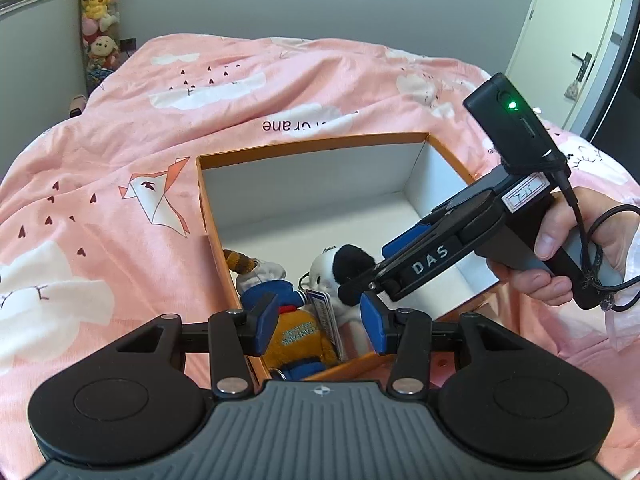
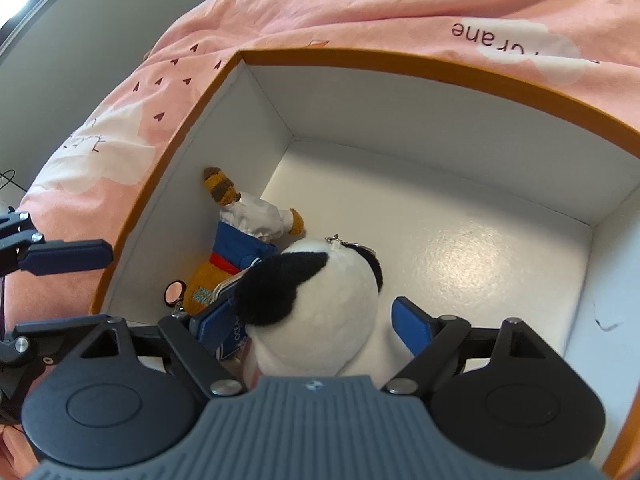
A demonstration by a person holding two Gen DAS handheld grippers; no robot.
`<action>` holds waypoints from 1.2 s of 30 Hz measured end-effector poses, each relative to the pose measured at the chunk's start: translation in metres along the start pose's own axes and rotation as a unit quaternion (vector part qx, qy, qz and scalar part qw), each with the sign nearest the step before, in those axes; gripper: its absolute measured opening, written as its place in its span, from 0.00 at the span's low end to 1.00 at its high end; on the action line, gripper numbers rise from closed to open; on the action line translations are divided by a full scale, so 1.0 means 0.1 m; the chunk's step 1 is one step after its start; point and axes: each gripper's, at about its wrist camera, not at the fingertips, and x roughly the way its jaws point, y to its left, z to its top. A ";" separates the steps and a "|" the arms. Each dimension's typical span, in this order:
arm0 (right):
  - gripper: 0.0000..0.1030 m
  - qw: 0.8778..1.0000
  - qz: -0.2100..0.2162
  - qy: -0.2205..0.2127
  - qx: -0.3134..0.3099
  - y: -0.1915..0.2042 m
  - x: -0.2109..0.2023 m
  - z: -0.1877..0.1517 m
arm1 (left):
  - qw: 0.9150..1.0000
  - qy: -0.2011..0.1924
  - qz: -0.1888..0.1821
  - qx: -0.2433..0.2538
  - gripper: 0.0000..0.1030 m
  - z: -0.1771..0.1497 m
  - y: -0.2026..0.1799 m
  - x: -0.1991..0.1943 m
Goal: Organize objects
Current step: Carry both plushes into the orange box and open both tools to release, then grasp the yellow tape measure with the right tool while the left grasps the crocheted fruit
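Two plush keychains in an orange-rimmed box (image 1: pixel 312 142) on a pink duvet (image 1: pixel 120 128).

Seen only from the left wrist: a hand (image 1: pixel 568 248) gripping the right gripper (image 2: pixel 316 320), "DAS" on its side, a handwritten label too small to read, a green light lit; also plush toys stacked in the room corner (image 1: pixel 100 20) and a door (image 1: pixel 576 40). Seen only from the right wrist: jaws spread wide around the black-and-white plush (image 2: pixel 316 304), far pad clear of it, near pad hidden behind. Left gripper (image 1: pixel 320 324) half spread over the orange tiger plush (image 1: pixel 296 344), pinching nothing. Duvet print reads "crane" upside down; tag text unreadable.
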 end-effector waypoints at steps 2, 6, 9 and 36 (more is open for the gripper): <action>0.83 1.000 -0.003 -0.011 0.003 0.00 -0.10 -0.05 | 1.000 -0.006 -0.003 -0.003 0.52 -0.03 -0.01 -0.05; 0.83 0.998 -0.027 -0.054 0.012 0.10 -0.38 -0.16 | 0.999 -0.016 -0.026 -0.011 0.56 -0.08 -0.04 -0.22; 0.82 0.995 -0.037 -0.090 0.014 0.21 -0.64 -0.31 | 0.999 -0.010 -0.044 -0.013 0.56 -0.11 -0.06 -0.33; 0.59 0.980 0.111 0.164 -0.006 0.94 0.43 -1.30 | 0.984 0.177 0.003 0.032 0.55 -0.95 -0.04 -0.08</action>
